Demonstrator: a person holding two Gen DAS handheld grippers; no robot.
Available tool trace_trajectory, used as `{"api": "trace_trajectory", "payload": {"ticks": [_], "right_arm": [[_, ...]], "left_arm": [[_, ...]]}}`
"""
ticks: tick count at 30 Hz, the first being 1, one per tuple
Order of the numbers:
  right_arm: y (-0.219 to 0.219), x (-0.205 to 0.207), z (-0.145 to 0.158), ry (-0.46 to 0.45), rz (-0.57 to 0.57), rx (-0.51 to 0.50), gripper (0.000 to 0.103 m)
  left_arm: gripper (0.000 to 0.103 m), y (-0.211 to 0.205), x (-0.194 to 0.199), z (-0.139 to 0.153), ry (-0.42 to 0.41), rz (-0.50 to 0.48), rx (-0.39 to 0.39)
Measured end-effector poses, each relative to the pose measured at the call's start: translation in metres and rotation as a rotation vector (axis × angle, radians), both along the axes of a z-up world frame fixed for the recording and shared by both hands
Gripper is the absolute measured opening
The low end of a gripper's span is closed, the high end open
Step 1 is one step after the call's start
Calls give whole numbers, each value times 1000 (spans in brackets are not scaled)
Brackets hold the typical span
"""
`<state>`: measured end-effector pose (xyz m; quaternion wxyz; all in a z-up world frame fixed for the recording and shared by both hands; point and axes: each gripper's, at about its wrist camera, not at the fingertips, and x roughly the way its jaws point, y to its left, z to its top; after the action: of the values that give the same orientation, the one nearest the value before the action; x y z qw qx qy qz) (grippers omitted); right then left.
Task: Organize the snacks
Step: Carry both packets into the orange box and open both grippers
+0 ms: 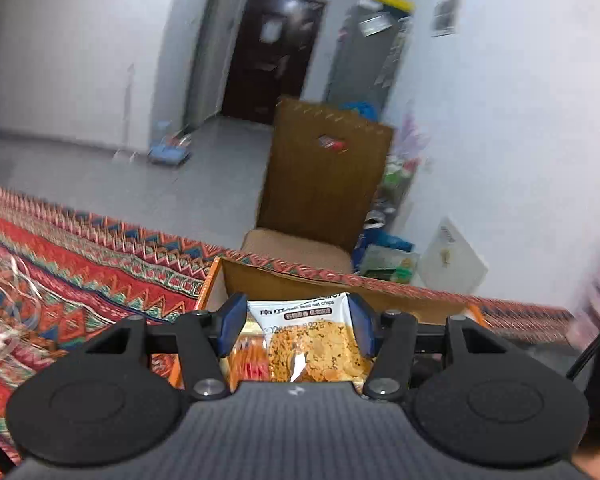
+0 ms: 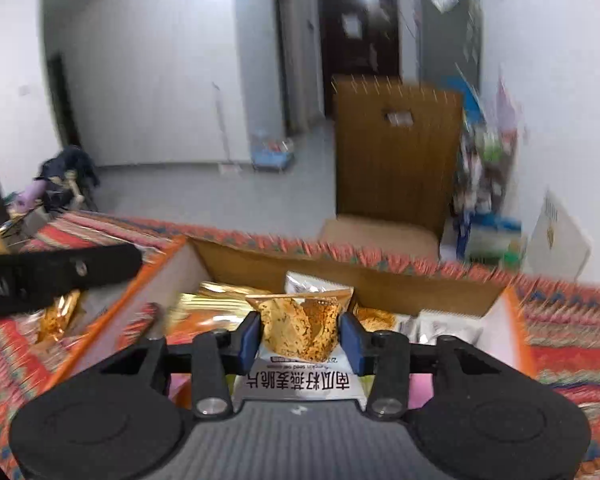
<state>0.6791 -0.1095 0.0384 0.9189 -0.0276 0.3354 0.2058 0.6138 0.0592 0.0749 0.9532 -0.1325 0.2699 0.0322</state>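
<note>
My left gripper is shut on an oat crisp packet, white at the top with golden crisps printed on it, held over the near part of an orange cardboard box. My right gripper is shut on a second oat crisp packet, crumpled between the blue fingers, above the same orange box. Several snack packets lie inside the box, among them a gold packet and white packets. The left gripper's black body shows at the left of the right wrist view.
The box stands on a table with a red patterned cloth. A clear plastic item lies on the cloth at left. A gold packet lies outside the box. A brown chair stands behind the table, with cluttered shelves by the wall.
</note>
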Motion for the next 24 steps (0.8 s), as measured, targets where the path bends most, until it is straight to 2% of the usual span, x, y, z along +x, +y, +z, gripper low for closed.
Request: {"api": "trace_trajectory", "payload": {"ticks": [2, 4, 6, 9, 10, 12, 14, 20, 24], "right_arm": [[6, 7, -12, 24, 30, -49, 53], [2, -4, -13, -57, 45, -123, 69], [-13, -10, -8, -110, 18, -169, 76], [-42, -18, 0, -104, 12, -125, 77], [-51, -21, 2, -99, 22, -107, 78], [-64, -31, 7, -108, 27, -122, 78], [-71, -34, 12, -132, 25, -149, 79], [-86, -57, 30, -138, 19, -177, 80], [-94, -81, 50, -168, 6, -173, 81]], "left_arm": [[56, -1, 27, -11, 22, -2, 10], [56, -6, 41, -22, 40, -14, 19], [56, -12, 51, -34, 61, -41, 17], [60, -26, 62, -50, 79, -79, 44], [66, -29, 63, -54, 76, -88, 65], [69, -37, 61, -56, 81, -119, 92], [75, -39, 57, -51, 74, -156, 74], [76, -45, 30, -11, 54, -143, 129], [78, -39, -6, 24, 39, -124, 123]]}}
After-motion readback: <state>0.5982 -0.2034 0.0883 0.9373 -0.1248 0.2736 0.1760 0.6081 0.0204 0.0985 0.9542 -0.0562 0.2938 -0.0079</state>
